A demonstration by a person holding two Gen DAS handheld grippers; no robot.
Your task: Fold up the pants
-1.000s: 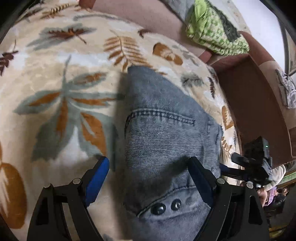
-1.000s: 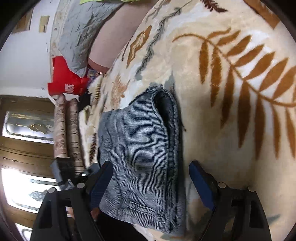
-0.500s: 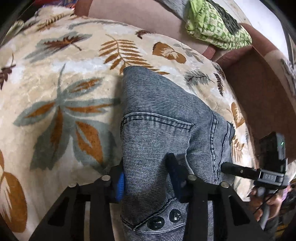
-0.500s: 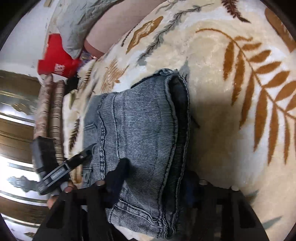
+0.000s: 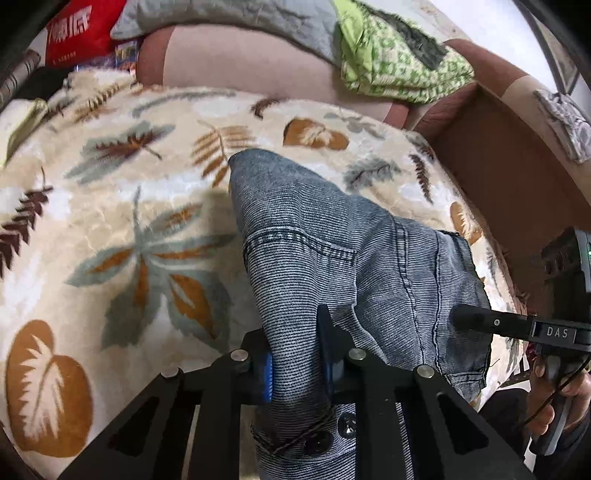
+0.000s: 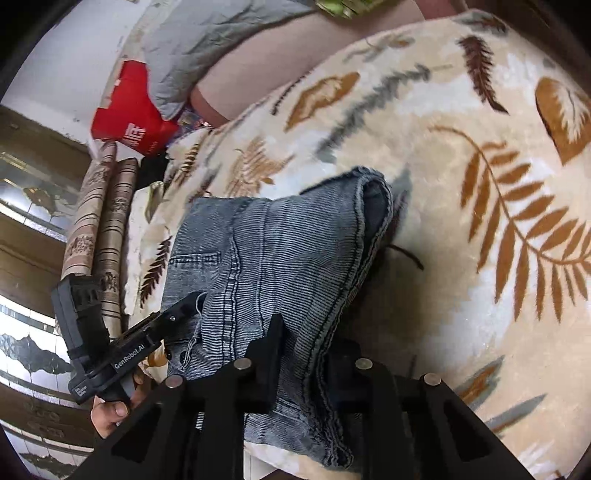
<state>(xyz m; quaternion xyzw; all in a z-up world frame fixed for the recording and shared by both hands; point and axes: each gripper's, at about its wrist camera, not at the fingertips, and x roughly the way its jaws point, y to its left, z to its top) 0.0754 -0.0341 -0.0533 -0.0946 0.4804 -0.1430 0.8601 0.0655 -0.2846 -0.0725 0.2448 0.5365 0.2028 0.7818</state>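
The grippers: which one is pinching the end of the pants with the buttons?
The left gripper. Two dark buttons sit right below its fingers on the pants; the right gripper clamps the stitched hem edge instead.

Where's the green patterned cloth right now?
Left wrist view, top right: the green cloth lies on the sofa back behind the leaf blanket, beside a grey pillow.

Right tongs clamped on folded jeans; left tongs grip opposite edge; leaf-print blanket beneath.
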